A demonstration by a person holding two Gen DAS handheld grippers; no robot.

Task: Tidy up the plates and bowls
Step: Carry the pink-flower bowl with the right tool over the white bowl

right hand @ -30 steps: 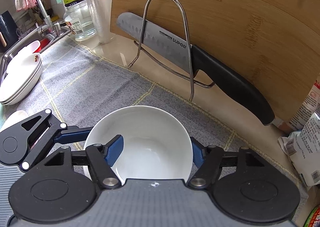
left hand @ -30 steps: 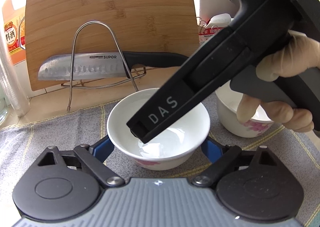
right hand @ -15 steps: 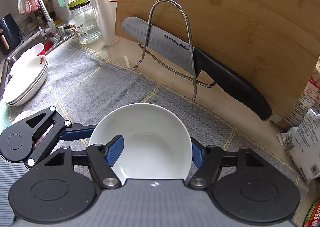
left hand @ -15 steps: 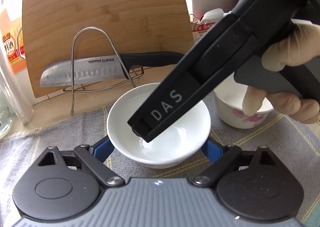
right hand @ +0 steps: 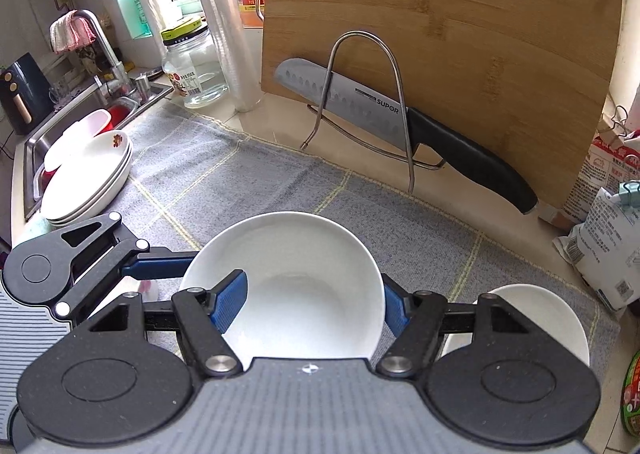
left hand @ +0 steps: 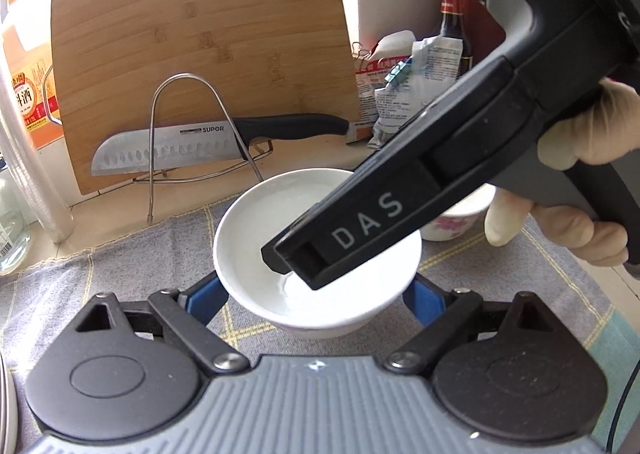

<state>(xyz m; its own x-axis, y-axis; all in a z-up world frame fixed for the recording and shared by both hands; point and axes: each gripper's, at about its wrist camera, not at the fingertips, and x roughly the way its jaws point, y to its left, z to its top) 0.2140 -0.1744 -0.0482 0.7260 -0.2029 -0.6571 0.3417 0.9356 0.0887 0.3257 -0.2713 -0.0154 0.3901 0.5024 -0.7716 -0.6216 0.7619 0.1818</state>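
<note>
— While the stack of plates (right hand: pixel 86 182) is sitting finished beside the sink (right hand: pixel 30 158), how much is remaining?

— Bowls. One white bowl (right hand: pixel 296 290) is hanging just above the grey mat (right hand: pixel 248 190): the left gripper (left hand: pixel 316 296) is clamping its outer sides, and the right gripper (right hand: pixel 316 304) is pinching its wall, one finger (right hand: pixel 230 302) inside. A second bowl (right hand: pixel 532 314) is waiting on the mat, well apart from the plates.

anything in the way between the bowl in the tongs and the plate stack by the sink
Only the left tongs, gripping the bowl from that side. The grey cloth up to the plate stack shows nothing else.
</note>
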